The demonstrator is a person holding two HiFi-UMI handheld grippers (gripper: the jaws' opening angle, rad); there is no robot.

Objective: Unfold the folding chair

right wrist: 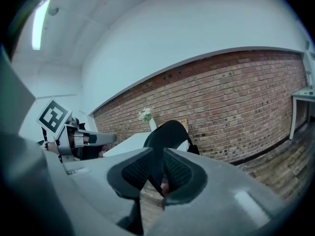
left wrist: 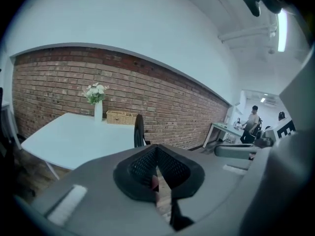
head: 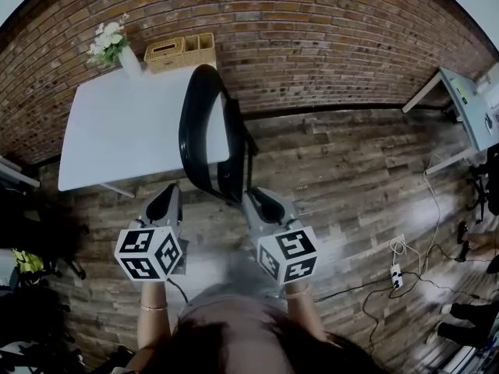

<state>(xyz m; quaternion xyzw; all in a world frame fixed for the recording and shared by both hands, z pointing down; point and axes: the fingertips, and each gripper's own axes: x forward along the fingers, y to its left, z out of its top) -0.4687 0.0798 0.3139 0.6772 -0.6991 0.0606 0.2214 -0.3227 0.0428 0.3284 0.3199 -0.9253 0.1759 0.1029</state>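
- White table stands at the far left against the brick wall, with a vase of white flowers and a wicker basket along its far edge.
- Left gripper hovers near, just off the table's near right corner. Its jaws are pressed together with nothing between them.
- Black folding chair stands upright and folded on the wooden floor, just beside the table's right edge and just beyond the two grippers.
- Right gripper is close to the chair's lower frame. Its jaws stand narrowly apart, and the chair's dark frame shows through the gap. Whether a pad touches it cannot be told.
- White power strip lies with its cables on the floor at the near right.
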